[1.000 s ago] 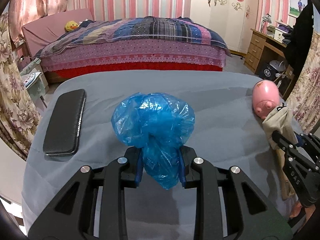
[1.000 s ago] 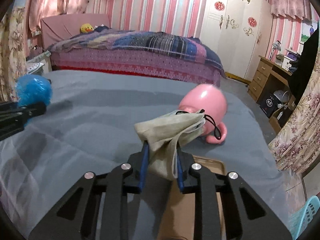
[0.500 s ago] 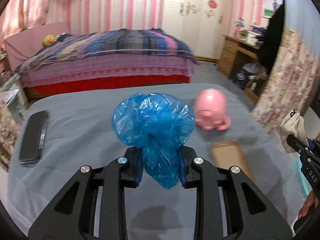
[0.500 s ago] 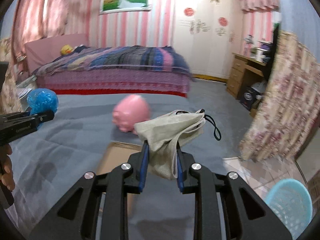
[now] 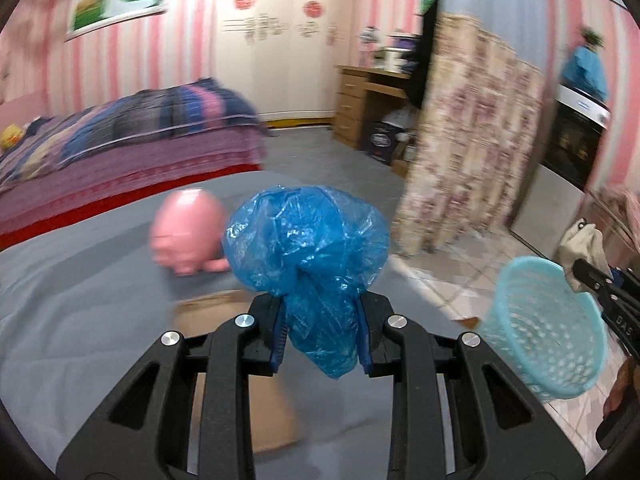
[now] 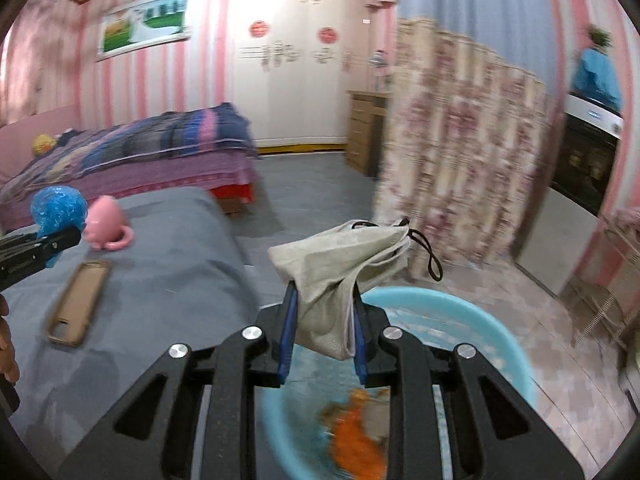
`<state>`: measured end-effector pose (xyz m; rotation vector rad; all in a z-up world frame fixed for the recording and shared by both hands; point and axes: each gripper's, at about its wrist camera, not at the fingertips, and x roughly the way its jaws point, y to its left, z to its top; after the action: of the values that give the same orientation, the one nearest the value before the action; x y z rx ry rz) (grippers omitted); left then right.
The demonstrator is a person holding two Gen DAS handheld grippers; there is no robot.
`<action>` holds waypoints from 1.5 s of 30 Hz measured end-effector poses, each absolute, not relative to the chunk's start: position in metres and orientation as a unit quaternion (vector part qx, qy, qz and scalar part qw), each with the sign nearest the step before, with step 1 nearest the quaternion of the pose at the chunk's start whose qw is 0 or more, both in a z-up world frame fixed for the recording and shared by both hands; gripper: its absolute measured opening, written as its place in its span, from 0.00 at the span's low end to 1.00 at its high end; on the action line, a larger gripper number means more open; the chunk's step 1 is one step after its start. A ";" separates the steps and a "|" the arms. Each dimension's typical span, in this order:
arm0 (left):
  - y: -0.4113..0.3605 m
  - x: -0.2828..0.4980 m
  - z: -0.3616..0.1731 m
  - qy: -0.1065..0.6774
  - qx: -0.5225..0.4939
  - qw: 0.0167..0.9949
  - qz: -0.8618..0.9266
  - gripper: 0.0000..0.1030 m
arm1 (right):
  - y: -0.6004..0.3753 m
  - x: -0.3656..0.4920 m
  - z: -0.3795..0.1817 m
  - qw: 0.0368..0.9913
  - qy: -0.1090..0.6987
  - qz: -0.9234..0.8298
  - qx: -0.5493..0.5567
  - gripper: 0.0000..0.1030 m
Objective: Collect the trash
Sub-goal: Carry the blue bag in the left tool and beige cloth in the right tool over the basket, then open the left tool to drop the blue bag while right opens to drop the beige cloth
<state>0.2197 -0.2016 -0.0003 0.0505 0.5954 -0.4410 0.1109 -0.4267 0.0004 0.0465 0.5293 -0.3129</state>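
Each hand-held gripper clamps trash, blue bag (image 5: 308,240) and cloth pouch (image 6: 340,272), over grey bedspread (image 6: 168,272), pink-striped room.

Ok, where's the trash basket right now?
The light blue basket sits on the tiled floor off the bed's right edge, directly under the right gripper holding the beige pouch; the left wrist view shows it far right.
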 end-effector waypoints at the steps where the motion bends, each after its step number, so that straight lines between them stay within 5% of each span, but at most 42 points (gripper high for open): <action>1: -0.217 0.214 -0.002 0.289 0.029 0.929 -0.229 0.26 | -0.441 0.102 -0.002 0.950 0.262 -0.168 0.029 0.24; 20: -0.392 0.151 -0.052 0.315 0.101 0.866 -0.376 0.27 | -0.551 0.037 -0.041 0.924 0.277 -0.247 0.096 0.24; 24: -0.405 0.145 -0.052 0.310 0.118 0.866 -0.375 0.54 | -0.556 0.036 -0.047 0.921 0.282 -0.250 0.097 0.24; 29: -0.404 0.147 -0.051 0.308 0.121 0.869 -0.368 0.61 | -0.557 0.038 -0.053 0.919 0.286 -0.251 0.101 0.24; 39: -0.361 0.168 -0.033 0.286 0.093 0.902 -0.310 0.91 | -0.539 0.051 -0.060 0.920 0.291 -0.244 0.099 0.24; 45: -0.331 0.188 -0.034 0.304 0.080 0.909 -0.273 0.94 | -0.526 0.067 -0.062 0.921 0.286 -0.244 0.100 0.24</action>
<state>0.1883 -0.3314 -0.0336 0.1642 0.6273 -0.5628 0.0668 -0.5264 -0.0625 0.2049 0.5876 -0.5020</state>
